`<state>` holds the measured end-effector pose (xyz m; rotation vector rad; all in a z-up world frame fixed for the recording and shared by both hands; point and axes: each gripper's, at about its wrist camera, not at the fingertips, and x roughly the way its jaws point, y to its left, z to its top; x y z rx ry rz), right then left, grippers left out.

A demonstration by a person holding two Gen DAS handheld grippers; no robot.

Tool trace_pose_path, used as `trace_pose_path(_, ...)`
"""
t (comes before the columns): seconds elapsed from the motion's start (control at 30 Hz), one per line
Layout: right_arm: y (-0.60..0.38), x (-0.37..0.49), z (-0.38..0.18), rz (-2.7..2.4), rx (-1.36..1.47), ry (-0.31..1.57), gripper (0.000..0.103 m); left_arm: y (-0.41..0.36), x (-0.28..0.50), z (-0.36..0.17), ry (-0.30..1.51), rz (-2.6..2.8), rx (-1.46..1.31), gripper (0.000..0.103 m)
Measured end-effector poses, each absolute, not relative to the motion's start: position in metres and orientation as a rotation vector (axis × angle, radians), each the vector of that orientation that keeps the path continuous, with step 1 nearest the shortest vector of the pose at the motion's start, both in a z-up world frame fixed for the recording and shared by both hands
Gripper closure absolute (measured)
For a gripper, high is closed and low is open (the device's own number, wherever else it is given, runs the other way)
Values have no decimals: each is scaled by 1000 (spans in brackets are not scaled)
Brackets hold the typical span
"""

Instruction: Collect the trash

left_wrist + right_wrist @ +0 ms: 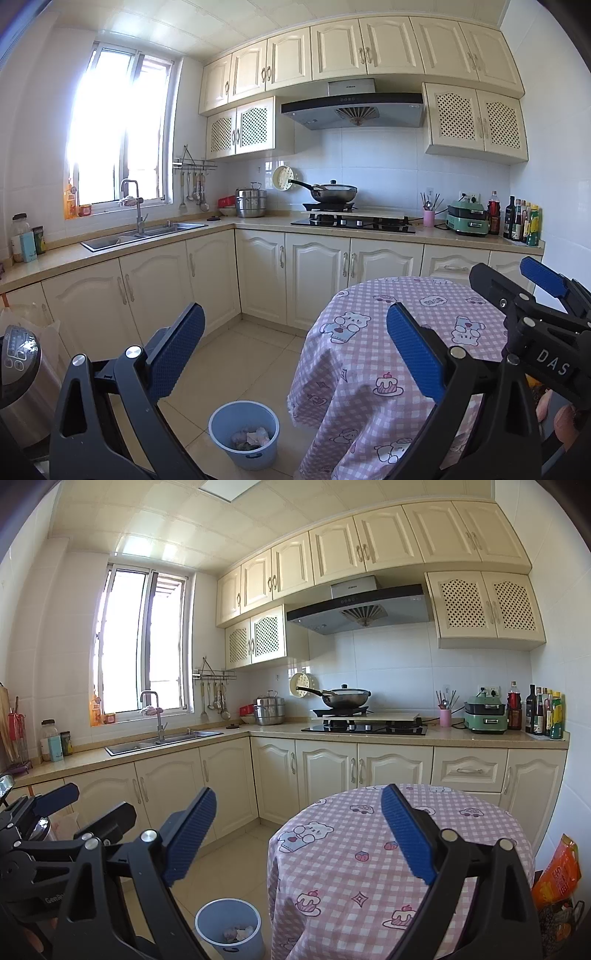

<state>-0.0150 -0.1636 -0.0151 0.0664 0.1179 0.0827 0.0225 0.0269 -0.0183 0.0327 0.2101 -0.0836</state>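
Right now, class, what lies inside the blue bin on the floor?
The blue bin holds crumpled pale and pinkish trash at the bottom. Whatever lies beneath that top layer is covered, and the near wall hides part of the inside.

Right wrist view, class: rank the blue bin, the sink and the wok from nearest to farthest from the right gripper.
1. Blue bin, on the floor just below the right gripper.
2. Sink, left counter under the window.
3. Wok, on the stove at the back wall.
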Motion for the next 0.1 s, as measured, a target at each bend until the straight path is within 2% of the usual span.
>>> trace_pose_path(0.1, -166, -12, -14, 82, 66, 123, 14, 25, 25, -18, 221, -76, 37, 8)
